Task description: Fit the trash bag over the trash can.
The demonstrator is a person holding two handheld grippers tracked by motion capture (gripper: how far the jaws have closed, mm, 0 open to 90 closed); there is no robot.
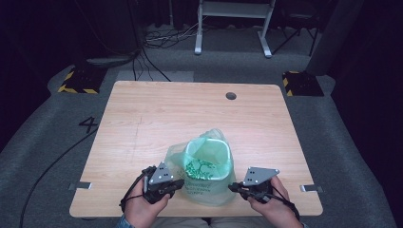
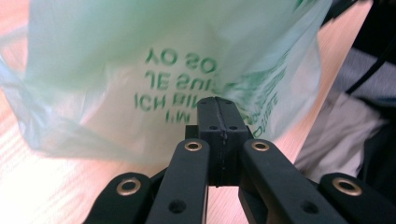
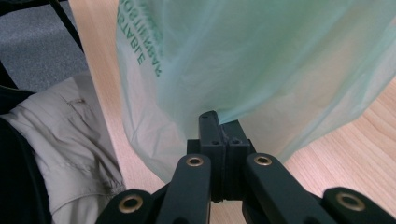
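A translucent green bag (image 1: pixel 209 161) with dark green print stands open-mouthed near the table's front edge, seemingly lining a small pale bin. My left gripper (image 1: pixel 179 183) is at the bag's left side and my right gripper (image 1: pixel 233 187) at its right side, each held in a hand. In the left gripper view the jaws are pressed together at the tip (image 2: pixel 216 100), with the film of the bag (image 2: pixel 140 56) gathered there. In the right gripper view the closed jaws (image 3: pixel 216 116) pinch a fold of the bag (image 3: pixel 280 60), which fans out from them.
The wooden table (image 1: pixel 142 118) has a round cable hole (image 1: pixel 231 96) at the back right. Metal brackets (image 1: pixel 81 185) (image 1: pixel 311 188) sit at its front corners. Cables, yellow-and-black blocks (image 1: pixel 78 80) and a white frame (image 1: pixel 233 23) lie beyond. A trouser leg (image 3: pixel 70 140) shows below the front edge.
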